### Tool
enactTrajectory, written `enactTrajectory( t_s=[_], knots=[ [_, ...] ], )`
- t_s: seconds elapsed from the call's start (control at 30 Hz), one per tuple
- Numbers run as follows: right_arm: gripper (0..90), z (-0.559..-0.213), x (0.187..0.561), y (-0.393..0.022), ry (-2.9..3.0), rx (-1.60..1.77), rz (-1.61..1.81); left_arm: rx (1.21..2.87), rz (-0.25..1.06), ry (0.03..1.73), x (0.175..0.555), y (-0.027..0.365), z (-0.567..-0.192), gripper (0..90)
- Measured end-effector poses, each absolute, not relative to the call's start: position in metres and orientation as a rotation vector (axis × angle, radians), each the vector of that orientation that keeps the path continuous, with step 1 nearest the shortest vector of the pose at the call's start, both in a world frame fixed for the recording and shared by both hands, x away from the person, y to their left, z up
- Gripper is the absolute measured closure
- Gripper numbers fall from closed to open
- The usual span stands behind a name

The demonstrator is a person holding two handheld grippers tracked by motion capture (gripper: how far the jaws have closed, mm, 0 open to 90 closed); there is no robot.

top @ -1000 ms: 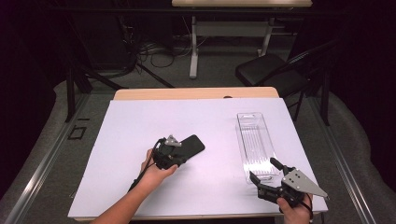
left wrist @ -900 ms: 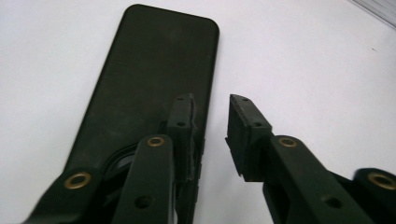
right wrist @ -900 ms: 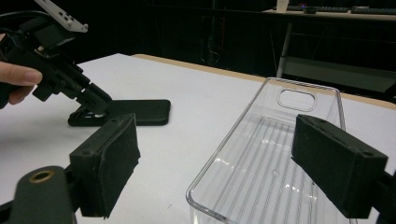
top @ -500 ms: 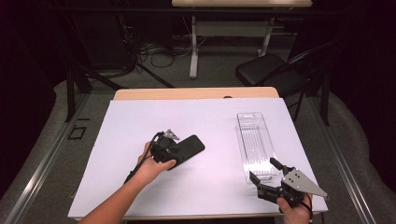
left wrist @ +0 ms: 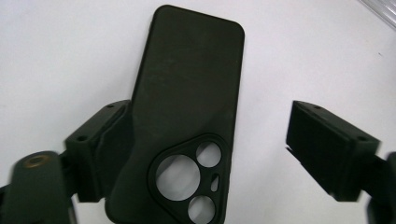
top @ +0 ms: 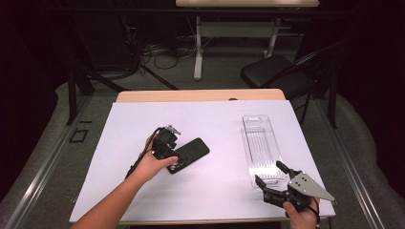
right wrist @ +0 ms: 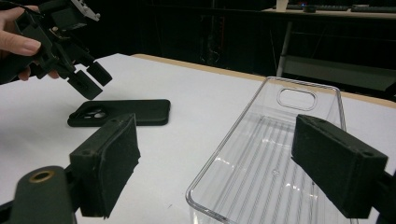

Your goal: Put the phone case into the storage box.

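Note:
A black phone case (top: 192, 151) lies flat on the white table cover (top: 215, 119), back up, with its camera cut-out toward my left gripper (top: 172, 160). In the left gripper view the case (left wrist: 191, 84) lies under the left gripper (left wrist: 217, 135), whose jaws have just been opening and now stand wide, with neither pad pressing on it. The right gripper view shows that left gripper (right wrist: 86, 77) hovering just above the case (right wrist: 126, 112). My right gripper (top: 269, 172) stands open at the near end of a clear plastic tray (top: 261, 148).
The clear tray (right wrist: 280, 154) lies lengthwise on the right half of the table. A black folding chair (top: 272, 76) and a desk frame stand beyond the table's far edge. The table's front edge runs just below both hands.
The left gripper's jaws have opened off the black phone case and the hand has lifted slightly. The case rests on the table. The right gripper has kept still.

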State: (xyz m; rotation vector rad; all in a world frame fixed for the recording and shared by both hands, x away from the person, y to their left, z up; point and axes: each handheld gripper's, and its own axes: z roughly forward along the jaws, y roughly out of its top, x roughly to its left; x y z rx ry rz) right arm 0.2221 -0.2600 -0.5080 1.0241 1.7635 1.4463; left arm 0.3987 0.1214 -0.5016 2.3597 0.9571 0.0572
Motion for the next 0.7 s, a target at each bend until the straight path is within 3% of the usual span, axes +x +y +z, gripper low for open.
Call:
enactTrajectory(
  t_s=[0.33,0.7],
  knots=[
    [14.0,-0.507,0.222,-0.261,1.756,1.019,1.452,2.382,0.052,0.942,0.407,0.120,-0.490,0.7],
    [14.1,-0.508,0.223,-0.261,1.762,1.029,1.447,2.492,0.070,0.894,0.414,0.112,-0.487,0.6]
  ],
)
